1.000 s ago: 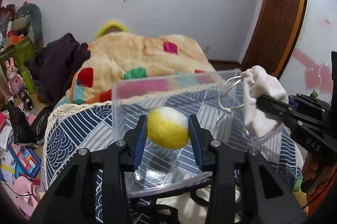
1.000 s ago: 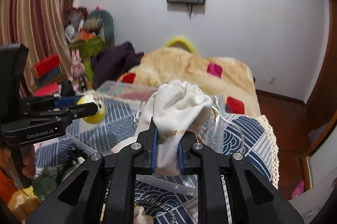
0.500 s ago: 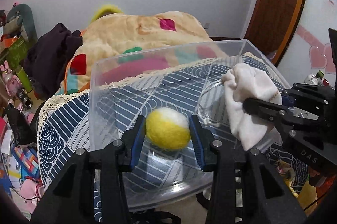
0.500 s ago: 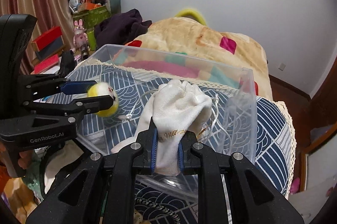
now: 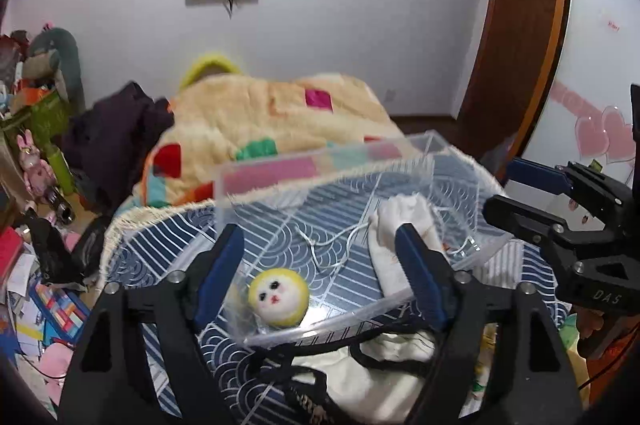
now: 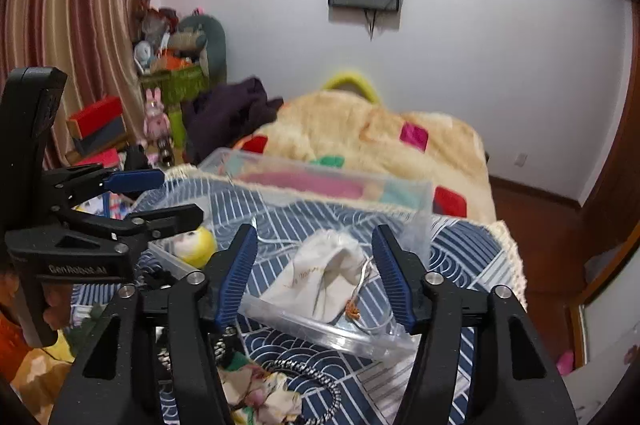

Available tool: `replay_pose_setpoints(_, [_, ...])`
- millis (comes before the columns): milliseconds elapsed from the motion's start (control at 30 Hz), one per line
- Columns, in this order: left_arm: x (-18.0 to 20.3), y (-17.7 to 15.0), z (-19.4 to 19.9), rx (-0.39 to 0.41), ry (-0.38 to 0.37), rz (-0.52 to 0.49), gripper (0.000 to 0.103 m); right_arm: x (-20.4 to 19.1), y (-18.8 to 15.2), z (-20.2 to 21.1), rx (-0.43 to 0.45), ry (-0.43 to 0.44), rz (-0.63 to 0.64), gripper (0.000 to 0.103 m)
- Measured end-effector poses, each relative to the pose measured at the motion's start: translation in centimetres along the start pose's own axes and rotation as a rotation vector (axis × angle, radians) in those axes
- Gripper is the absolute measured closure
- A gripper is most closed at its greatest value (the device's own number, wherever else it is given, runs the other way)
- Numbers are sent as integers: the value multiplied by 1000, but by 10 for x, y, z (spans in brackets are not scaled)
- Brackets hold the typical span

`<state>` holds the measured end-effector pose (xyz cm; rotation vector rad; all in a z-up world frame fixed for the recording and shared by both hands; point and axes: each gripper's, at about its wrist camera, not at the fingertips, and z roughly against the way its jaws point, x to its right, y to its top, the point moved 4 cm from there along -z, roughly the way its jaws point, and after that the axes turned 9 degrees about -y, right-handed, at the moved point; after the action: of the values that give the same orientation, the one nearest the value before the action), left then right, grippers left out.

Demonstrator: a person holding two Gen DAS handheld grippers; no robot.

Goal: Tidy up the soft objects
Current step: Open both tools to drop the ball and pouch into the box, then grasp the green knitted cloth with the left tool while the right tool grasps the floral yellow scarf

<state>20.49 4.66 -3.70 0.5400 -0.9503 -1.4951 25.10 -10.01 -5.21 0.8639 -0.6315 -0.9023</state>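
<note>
A clear plastic bin (image 5: 320, 161) (image 6: 320, 331) sits on the blue patterned bedspread. A yellow and white felt ball with a face (image 5: 279, 299) (image 6: 196, 245) lies in its near left corner. A white drawstring pouch (image 5: 394, 249) (image 6: 324, 271) lies in its right part. My left gripper (image 5: 320, 273) is open and empty above the bin's near edge; it also shows in the right wrist view (image 6: 168, 197). My right gripper (image 6: 314, 275) is open and empty above the pouch; it also shows in the left wrist view (image 5: 512, 189).
Cream cloth with black cord (image 5: 360, 381) and a floral fabric piece (image 6: 260, 395) lie on the bedspread (image 5: 152, 257) in front of the bin. A beige patchwork blanket (image 5: 272, 121) and dark clothes (image 5: 116, 133) lie behind. Clutter fills the floor at left (image 5: 28, 297).
Both grippers have opened. The ball and the pouch have dropped into the bin, and both grippers have drawn back and up from it.
</note>
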Motion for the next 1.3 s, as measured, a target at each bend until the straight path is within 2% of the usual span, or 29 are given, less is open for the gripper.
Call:
replay_pose_setpoints(67, [3, 0, 17, 34, 4, -5, 10, 0, 1, 10, 27, 1, -9, 34])
replay_pose_setpoints(133, [5, -1, 33, 69, 12, -7, 5, -1, -1, 21, 56, 4, -12, 26])
replay_pose_setpoints(333, [8, -25, 60, 84, 45, -13, 1, -7, -18, 38, 74, 11, -16, 19])
replay_pose_setpoints(467, [5, -55, 61, 40, 66, -7, 1, -13, -37, 36, 40, 23, -24, 19])
replay_pose_setpoints(767, [-10, -135, 49, -123, 77, 62, 1, -25, -91, 12, -108, 67, -64, 19])
replay_pose_setpoints(900, [-12, -156, 46, -153, 69, 86, 1, -27, -103, 5, -150, 70, -75, 21])
replay_pose_setpoints(967, [-10, -163, 44, -163, 72, 80, 1, -24, -108, 5, -160, 66, -85, 23])
replay_pose_setpoints(1033, [-7, -169, 44, -153, 69, 64, 3, -21, -112, 6, -169, 67, -98, 32])
replay_pose_setpoints(1133, [0, -174, 42, -157, 46, 42, 22, -13, -118, 6, -186, 64, -122, 44])
replay_pose_setpoints(1200, [3, -177, 40, -160, 47, 43, 27, -9, -123, 5, -201, 74, -141, 52])
replay_pose_setpoints(1300, [3, -179, 42, -162, 51, 44, 42, -8, -126, 3, -214, 88, -153, 65])
